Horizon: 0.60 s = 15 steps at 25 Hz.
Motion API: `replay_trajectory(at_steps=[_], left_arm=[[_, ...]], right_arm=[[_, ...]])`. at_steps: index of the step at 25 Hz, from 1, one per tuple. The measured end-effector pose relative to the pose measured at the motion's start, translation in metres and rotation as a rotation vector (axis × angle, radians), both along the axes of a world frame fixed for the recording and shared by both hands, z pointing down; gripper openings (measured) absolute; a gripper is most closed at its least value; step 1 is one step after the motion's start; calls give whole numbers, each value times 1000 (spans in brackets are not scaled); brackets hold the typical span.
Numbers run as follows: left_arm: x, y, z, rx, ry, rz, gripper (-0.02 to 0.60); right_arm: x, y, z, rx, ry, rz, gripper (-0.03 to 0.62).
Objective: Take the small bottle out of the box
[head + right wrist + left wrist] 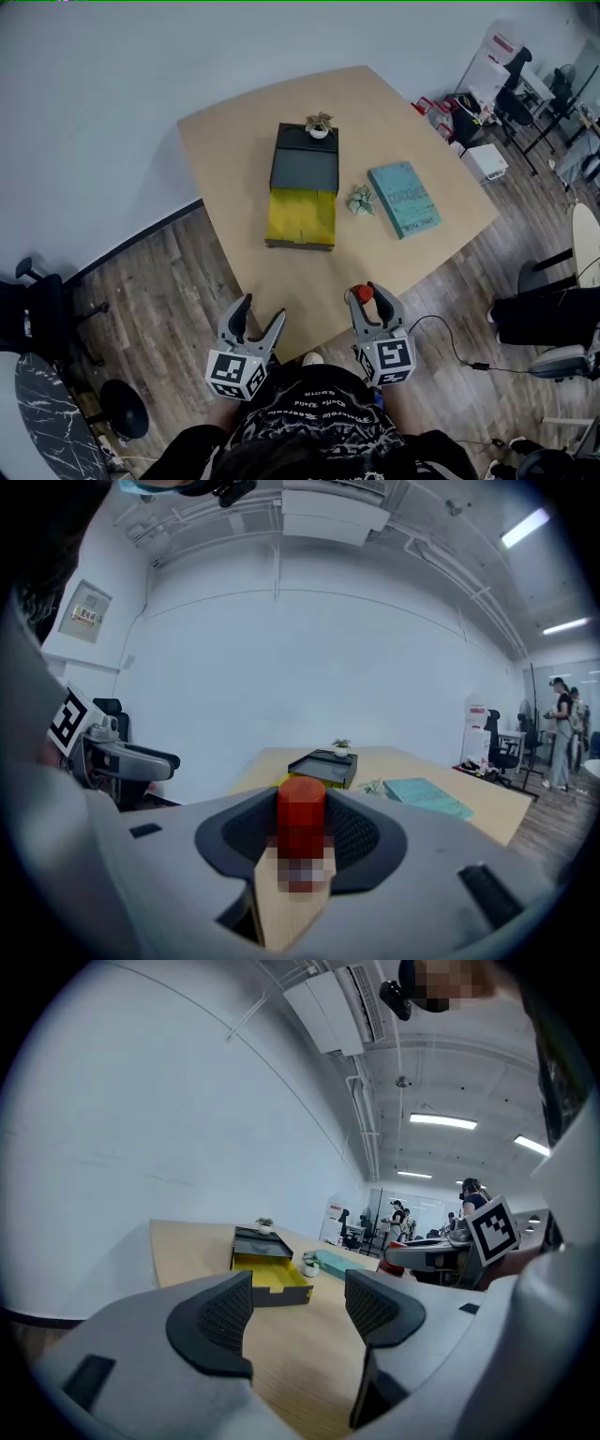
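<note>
I count one box (302, 192), one teal book (404, 198), two small plants, one small bottle (301, 810), two grippers. One plant (319, 125) on box's far end, other plant (361, 200) beside book. My right gripper (365, 292): jaws partly spread, clamped on small bottle, red cap up. Bottle out of box; box well ahead of both grippers. My left gripper (262, 311): jaws apart, nothing between, touching nothing.

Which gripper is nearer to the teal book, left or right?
Right. The right gripper, shut on the small bottle, is at the table edge before the teal book; the left gripper is farther aside.
</note>
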<state>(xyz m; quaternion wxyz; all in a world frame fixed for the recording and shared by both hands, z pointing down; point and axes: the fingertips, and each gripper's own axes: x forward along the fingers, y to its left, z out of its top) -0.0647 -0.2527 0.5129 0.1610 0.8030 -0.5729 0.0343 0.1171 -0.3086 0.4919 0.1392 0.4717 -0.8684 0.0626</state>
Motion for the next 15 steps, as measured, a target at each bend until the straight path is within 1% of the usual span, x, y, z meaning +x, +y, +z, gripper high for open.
replay_trajectory(at_steps=[3, 7, 8, 10, 13, 15], left_arm=[[0, 1, 1, 1, 2, -3, 314], [-3, 1, 0, 9, -17, -36, 306], [-3, 2, -1, 14, -21, -38, 266], [-3, 3, -3, 24, -29, -41, 160], [-1, 5, -4, 27, -32, -34, 64], [1, 7, -5, 27, -28, -19, 20]], right_arm=[[0, 5, 3, -7, 1, 4, 158], [-3, 9, 4, -8, -5, -2, 158], [-5, 10, 5, -8, -1, -6, 158], [-7, 12, 7, -7, 4, -14, 158], [-11, 14, 7, -5, 2, -23, 158], [-13, 16, 6, 1, 4, -30, 158]])
